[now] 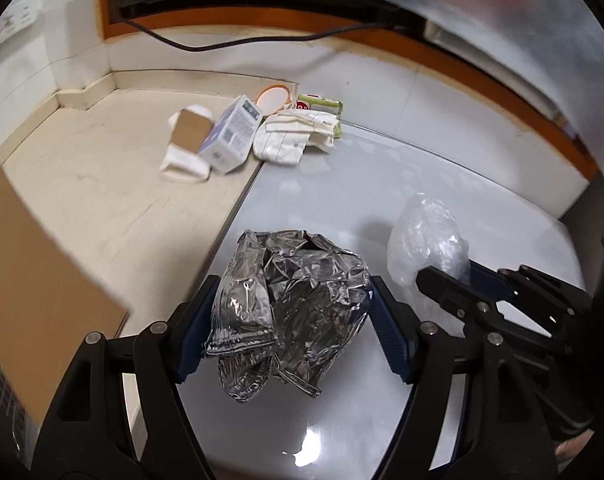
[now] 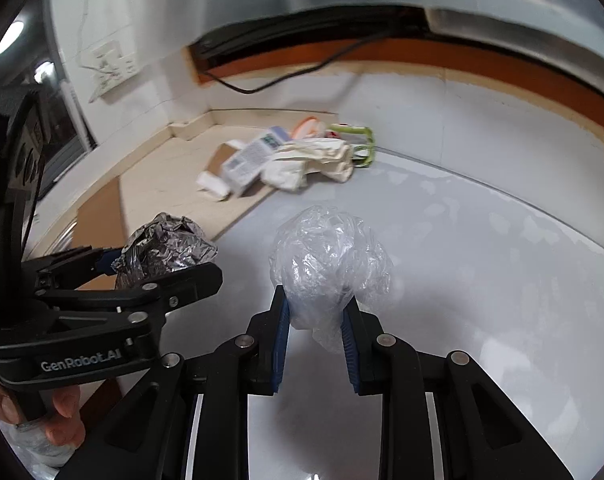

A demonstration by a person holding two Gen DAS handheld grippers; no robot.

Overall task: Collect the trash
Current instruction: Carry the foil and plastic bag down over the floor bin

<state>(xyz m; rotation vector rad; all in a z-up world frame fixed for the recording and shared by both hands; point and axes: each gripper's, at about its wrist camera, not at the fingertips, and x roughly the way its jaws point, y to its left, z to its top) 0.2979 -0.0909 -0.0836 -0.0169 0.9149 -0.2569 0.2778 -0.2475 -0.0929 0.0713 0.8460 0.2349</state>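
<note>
A crumpled silver foil bag (image 1: 294, 312) hangs between the blue pads of my left gripper (image 1: 294, 282), lifted above the glossy white surface (image 1: 382, 184); the jaws stand wide but press on it. My right gripper (image 2: 316, 298) is shut on a ball of clear plastic wrap (image 2: 330, 256), which bulges above its fingertips. In the left wrist view the plastic wrap (image 1: 426, 236) and right gripper (image 1: 446, 280) sit just right of the foil. From the right wrist view, the left gripper (image 2: 150, 266) with the foil bag (image 2: 170, 240) is close on the left.
More trash lies at the back: a white and blue carton (image 1: 234, 136), a cardboard piece (image 1: 188, 132), crumpled white paper (image 1: 290, 136), a green packet (image 1: 322, 106), an orange lid (image 1: 274, 98). A brown cardboard sheet (image 1: 34, 260) fills the left. A black cable (image 1: 222, 44) runs along the wall.
</note>
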